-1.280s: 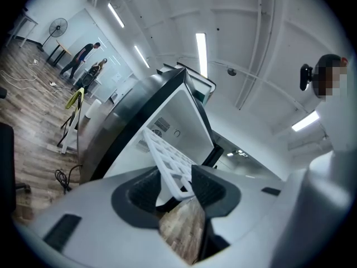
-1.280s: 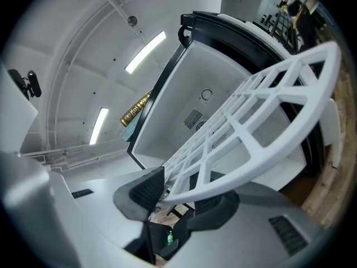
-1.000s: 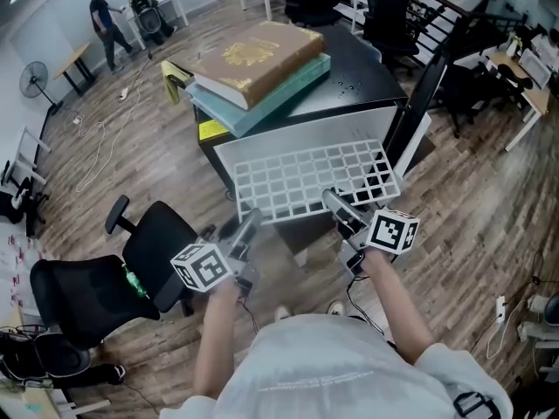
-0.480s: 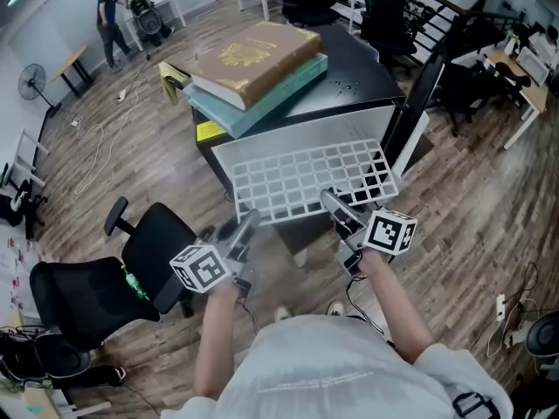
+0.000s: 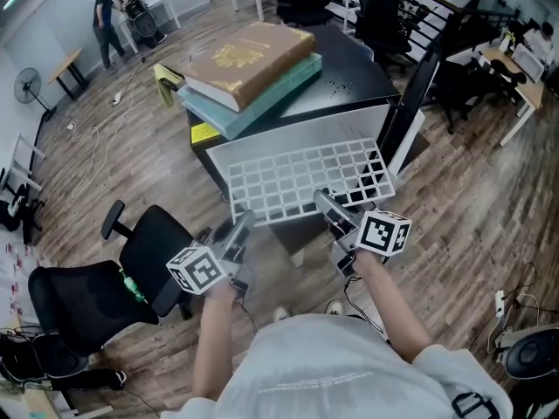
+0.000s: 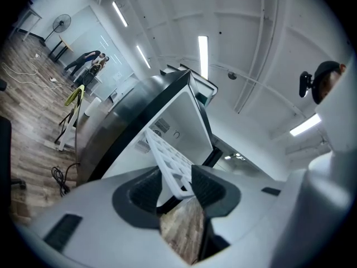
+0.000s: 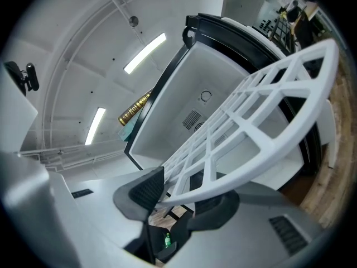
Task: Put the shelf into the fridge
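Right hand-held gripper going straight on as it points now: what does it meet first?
Likely the white back wall of the fridge: the right hand-held gripper, shut on the shelf, aims into the open cavity. Depth is unclear.

The head view looks steeply down from high up. Both gripper views sit low and close, facing forward. All three see the shelf [image 5: 301,180] and fridge [image 5: 354,77].

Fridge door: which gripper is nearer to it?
Right. The right gripper grips the shelf at its front edge on the fridge door side; the left gripper grips the opposite front corner, farther off.
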Demonstrator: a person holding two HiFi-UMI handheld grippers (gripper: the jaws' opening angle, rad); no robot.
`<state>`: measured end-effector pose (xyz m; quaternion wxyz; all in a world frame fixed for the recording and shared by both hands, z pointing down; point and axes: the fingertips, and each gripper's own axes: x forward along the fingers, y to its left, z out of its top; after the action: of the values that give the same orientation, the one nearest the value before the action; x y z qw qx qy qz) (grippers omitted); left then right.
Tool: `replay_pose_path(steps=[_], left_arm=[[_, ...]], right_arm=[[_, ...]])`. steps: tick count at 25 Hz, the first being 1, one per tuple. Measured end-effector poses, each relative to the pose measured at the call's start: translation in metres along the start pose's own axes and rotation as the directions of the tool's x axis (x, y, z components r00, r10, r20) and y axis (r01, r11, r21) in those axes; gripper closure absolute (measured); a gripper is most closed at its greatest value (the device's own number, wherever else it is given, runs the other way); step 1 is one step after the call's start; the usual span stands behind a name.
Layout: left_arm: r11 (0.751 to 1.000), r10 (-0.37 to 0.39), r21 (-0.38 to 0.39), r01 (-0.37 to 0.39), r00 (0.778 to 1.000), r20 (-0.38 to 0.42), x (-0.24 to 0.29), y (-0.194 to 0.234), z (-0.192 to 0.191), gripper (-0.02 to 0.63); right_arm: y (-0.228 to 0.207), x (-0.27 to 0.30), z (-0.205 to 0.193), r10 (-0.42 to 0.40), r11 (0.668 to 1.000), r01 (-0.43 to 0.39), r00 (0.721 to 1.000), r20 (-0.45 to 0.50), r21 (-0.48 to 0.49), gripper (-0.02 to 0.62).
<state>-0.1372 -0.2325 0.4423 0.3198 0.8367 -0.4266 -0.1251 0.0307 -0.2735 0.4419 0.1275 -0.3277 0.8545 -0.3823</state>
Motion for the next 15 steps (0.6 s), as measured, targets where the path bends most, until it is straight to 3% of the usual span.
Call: replay_pose_path(steps=[3,8,15], left_arm=[[1.000,0.005,0.002,-0.005,1.000,0.002,0.000,-0.004,0.002,0.440],[1.000,0.002,-0.011,-0.002,1.000,0.000,0.000,-0.002,0.001,0.440],[1.000,-0.004,-0.005,0.004,1.000,-0.004,0.001,-0.003,0.000,0.440]], right_arm=[[-0.001,0.000,-0.002,0.003,0.999,-0.002,1.000,-0.005,0.036,0.457],[0.006,0.001,0.005,0.000,0.999,0.000,1.000,0.004,-0.035,0.456],[0.010,0.007,0.004,0.033,0.999,-0.033,0.999,-0.007,-0.020,0.457]])
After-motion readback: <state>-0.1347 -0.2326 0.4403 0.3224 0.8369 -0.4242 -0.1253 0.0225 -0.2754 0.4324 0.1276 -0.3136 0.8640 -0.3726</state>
